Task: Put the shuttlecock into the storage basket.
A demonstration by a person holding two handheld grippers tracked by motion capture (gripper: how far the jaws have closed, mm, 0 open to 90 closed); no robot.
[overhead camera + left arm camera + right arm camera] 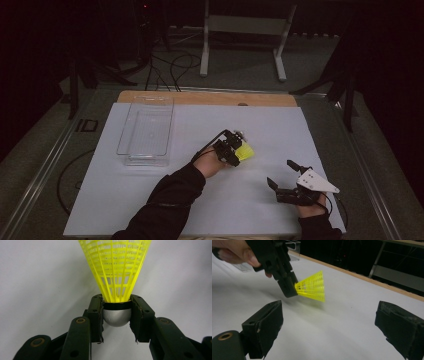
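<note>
While the left gripper pinches the yellow shuttlecock by its round grey nose, the net skirt sticks straight out past the jaw tips. The two jaws press on both sides of the nose, and the skirt points away from the hand — toward the right side of the table in the high view. In the right gripper view the birdie seems to hang a little above the white sheet, not lying on it.

The clear box sits to the left of that hand, near it, with its long side running away from the person. It looks empty. If the shuttlecock is meant for the box, the left hand must swing it left and a bit forward — a short way.

The right gripper rests lower right on the sheet, well apart from the box. Its jaws stand wide apart and hold nothing.
</note>
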